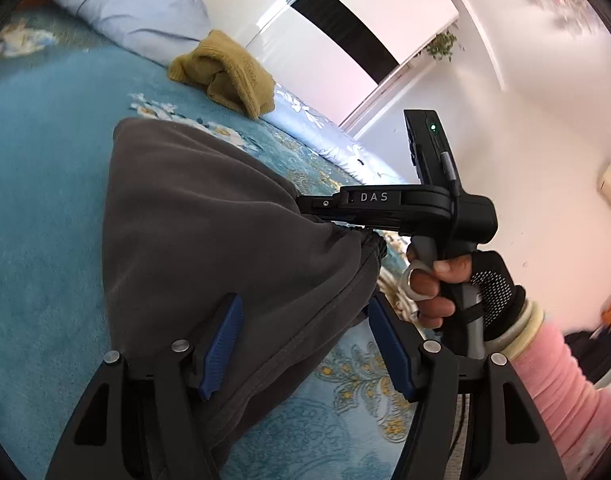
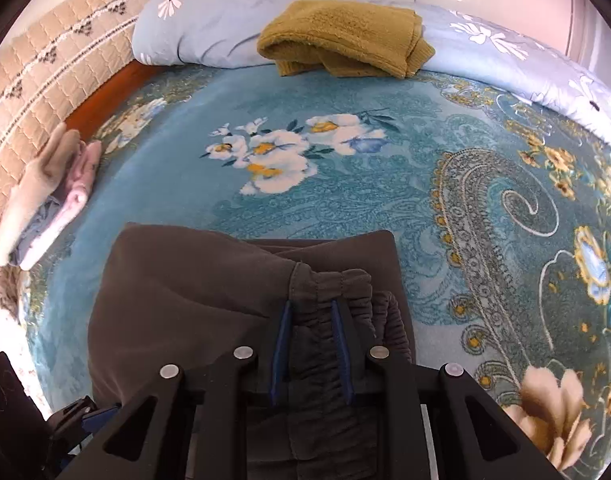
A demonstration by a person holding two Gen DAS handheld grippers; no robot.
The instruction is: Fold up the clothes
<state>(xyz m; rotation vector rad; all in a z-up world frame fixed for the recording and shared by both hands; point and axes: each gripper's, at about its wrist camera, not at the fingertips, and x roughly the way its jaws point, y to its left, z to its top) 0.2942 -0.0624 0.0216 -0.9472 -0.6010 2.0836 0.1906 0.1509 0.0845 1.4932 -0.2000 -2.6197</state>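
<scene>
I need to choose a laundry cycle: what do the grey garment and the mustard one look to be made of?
Grey garment: likely soft matte fleece or brushed jersey, draping in thick folds, with a gathered elastic band between the right gripper's fingers. Mustard garment: fuzzy plush knit, probably fleece or chenille, with a ribbed cuff.

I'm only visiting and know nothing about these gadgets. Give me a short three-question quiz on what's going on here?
1. True or false: the right gripper is clamped on the gathered waistband of the grey trousers.
2. What lies against the pale blue quilt at the far end of the bed: A) a mustard sweater, B) a red towel, C) a black sock?
3. Fill in: the left gripper has its fingers spread ____ around the trousers.

Key: 1 true; 2 A, the mustard sweater; 3 open.
</scene>
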